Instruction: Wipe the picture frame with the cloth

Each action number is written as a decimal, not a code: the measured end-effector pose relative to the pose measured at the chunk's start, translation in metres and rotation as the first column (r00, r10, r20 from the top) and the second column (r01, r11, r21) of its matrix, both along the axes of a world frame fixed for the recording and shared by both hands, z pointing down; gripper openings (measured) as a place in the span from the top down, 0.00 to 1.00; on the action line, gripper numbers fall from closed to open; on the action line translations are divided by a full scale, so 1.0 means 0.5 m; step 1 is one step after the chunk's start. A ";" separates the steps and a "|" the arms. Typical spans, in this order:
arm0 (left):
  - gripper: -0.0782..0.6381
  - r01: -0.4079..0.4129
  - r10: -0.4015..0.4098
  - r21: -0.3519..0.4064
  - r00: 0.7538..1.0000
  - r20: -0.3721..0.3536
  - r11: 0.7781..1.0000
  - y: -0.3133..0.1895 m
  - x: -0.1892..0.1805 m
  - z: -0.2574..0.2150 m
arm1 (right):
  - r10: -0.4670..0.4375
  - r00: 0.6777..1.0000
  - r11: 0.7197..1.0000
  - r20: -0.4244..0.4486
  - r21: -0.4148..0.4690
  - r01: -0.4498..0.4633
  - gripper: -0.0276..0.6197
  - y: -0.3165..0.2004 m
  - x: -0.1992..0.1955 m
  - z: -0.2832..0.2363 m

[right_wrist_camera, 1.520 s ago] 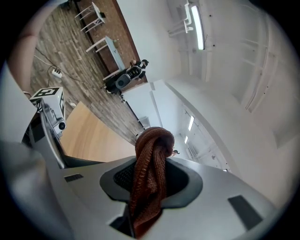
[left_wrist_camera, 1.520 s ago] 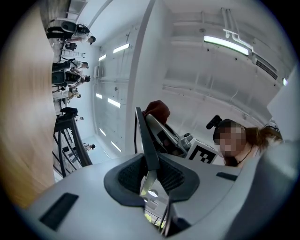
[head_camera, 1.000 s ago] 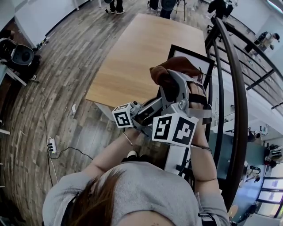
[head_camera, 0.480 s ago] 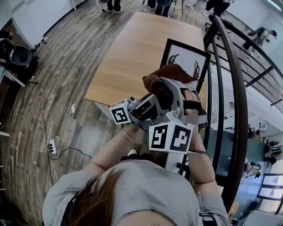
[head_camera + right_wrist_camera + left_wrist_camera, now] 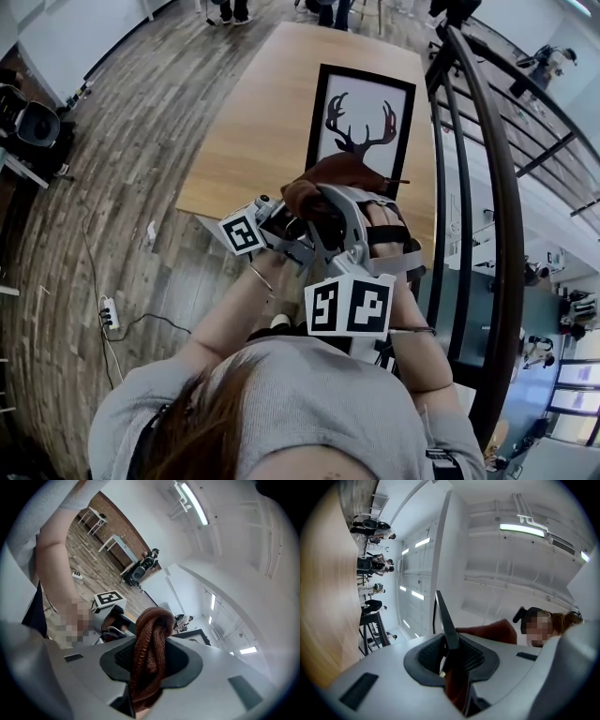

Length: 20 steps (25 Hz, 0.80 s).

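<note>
left gripper [image 5: 450, 654] jaws gripped picture frame [image 5: 361, 117] at lower edge | right gripper [image 5: 149, 663] jaws clamped cloth [image 5: 339, 172] | frame was tilted above table [image 5: 258, 141], cloth beside its lower edge

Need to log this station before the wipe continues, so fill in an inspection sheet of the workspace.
Surface: light wooden table, plain top.
Job's things: black-framed antler picture, its edge clamped in the left gripper; brown knitted cloth, bunched in the right gripper.
Clutter: nothing seen on the table.
Grippers: left gripper shut on the picture's frame; right gripper shut on the cloth.
Cables: white power strip with its cable lying on the floor.
Surroundings: wood-plank floor, dark metal railing beside the table, people standing beyond its far end.
</note>
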State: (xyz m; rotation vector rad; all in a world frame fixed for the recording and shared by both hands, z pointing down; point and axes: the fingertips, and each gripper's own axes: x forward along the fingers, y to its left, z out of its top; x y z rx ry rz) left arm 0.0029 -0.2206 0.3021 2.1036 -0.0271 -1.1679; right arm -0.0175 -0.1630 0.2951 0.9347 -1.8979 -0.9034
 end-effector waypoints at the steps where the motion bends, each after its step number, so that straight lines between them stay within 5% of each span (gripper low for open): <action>1: 0.79 0.004 -0.004 0.002 1.000 0.002 1.000 -0.002 -0.001 -0.001 | -0.008 1.000 1.000 -0.002 -0.008 0.008 0.75 0.004 -0.002 0.006; 10: 0.79 0.035 -0.035 -0.002 0.999 -0.034 0.999 -0.020 -0.028 -0.011 | -0.081 0.997 0.990 0.018 -0.115 0.082 0.75 0.048 -0.023 0.056; 16: 0.79 0.044 -0.044 -0.013 0.999 0.007 0.999 -0.018 -0.020 0.012 | -0.014 0.996 1.000 0.091 0.027 0.012 0.75 0.029 0.052 -0.070; 20: 0.79 0.022 -0.022 -0.022 1.000 -0.006 1.000 0.002 -0.013 0.018 | 0.068 0.993 0.974 0.099 0.210 -0.087 0.75 -0.021 0.124 -0.210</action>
